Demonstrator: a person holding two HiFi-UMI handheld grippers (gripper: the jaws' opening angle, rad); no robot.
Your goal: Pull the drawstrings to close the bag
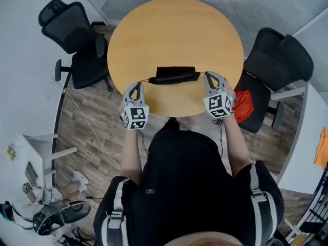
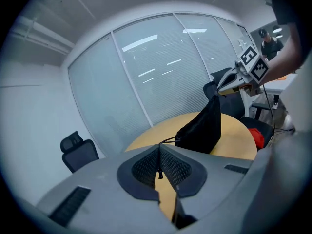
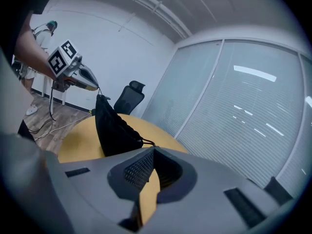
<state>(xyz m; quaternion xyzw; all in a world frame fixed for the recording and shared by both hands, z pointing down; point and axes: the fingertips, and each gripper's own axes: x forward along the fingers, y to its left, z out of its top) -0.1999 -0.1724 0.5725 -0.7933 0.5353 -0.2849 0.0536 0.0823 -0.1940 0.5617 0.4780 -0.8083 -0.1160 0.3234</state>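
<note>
Bag (image 1: pixel 176 75) hung mid-frame, low over the table (image 1: pixel 174 29), its mouth looking bunched. We held 1 drawstring (image 2: pixel 167 141) pinched in the left gripper (image 1: pixel 137 86), the other in the right gripper (image 1: pixel 208 76), both cords taut. Closing seemed nearly done; maybe 1 last tug remained.
</note>
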